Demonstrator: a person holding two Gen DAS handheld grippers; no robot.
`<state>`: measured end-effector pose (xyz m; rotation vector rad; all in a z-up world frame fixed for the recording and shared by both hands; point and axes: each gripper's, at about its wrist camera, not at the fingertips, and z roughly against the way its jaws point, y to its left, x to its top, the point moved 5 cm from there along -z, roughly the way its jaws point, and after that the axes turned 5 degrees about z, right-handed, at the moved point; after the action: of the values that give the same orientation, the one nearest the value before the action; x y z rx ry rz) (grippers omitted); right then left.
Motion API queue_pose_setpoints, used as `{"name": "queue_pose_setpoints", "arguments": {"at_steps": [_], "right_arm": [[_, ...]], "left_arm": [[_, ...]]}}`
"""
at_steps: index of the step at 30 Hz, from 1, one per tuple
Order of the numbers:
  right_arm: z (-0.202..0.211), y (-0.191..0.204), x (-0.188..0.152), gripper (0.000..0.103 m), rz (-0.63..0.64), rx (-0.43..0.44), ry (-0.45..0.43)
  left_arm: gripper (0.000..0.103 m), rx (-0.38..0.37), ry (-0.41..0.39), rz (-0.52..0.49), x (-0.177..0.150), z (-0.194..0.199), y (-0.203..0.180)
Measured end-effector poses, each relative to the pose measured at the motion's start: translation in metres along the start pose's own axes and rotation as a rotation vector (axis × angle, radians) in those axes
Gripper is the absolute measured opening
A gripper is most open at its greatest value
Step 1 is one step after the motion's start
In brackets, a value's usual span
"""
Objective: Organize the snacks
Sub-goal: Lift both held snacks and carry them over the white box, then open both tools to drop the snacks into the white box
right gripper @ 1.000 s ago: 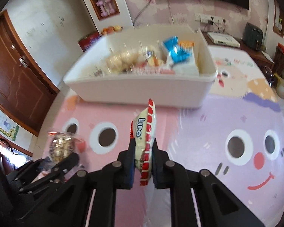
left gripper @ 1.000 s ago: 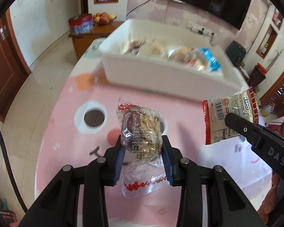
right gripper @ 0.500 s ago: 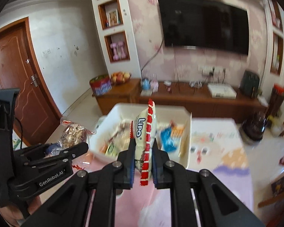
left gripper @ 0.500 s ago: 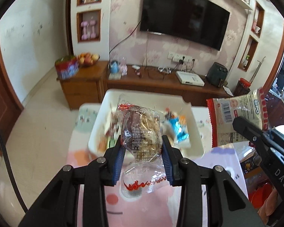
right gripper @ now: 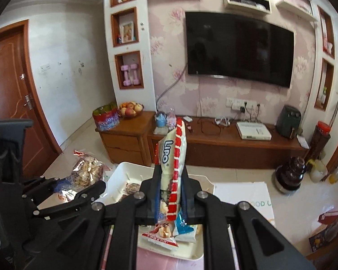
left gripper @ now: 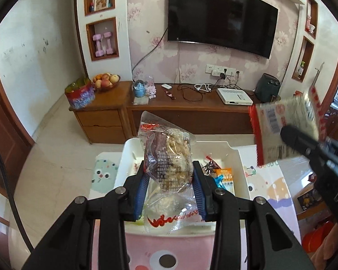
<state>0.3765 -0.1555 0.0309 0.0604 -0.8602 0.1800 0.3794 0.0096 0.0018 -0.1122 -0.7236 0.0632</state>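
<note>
Both snacks are in the air above the bin, so the step in hand looks like the carry-and-drop into storage; the left gripper is clamped with its blue pads on a clear crinkly plastic packet of nutty brown-and-beige cake, and the right gripper is squeezed tight on a slim white-and-red "Lipo" biscuit packet, held edge-on and upright.

The white rectangular plastic bin sits on the pink cartoon-print tablecloth, directly below and ahead of both loads; the next move probably calls for lowering each packet over a free patch inside the rim and then letting the jaws part, one hand at a time so the two tools, which are close beside each other, do not knock.

The bin already holds several wrapped snacks: an orange-and-white sachet, a dark foil wrapper, a blue-and-white pack and a red-edged one; its far left part looks barer.
</note>
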Motion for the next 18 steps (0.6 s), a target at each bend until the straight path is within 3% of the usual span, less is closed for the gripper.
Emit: {"name": "queue_pose_setpoints", "arguments": {"at_steps": [5, 18], "right_arm": [[-0.031, -0.01, -0.004, 0.014, -0.04, 0.025, 0.058], [-0.091, -0.014, -0.014, 0.014, -0.063, 0.02, 0.151]], "left_arm": [[0.035, -0.039, 0.032, 0.024, 0.014, -0.036, 0.007], [0.036, 0.011, 0.078, 0.005, 0.005, -0.103, 0.007]]}}
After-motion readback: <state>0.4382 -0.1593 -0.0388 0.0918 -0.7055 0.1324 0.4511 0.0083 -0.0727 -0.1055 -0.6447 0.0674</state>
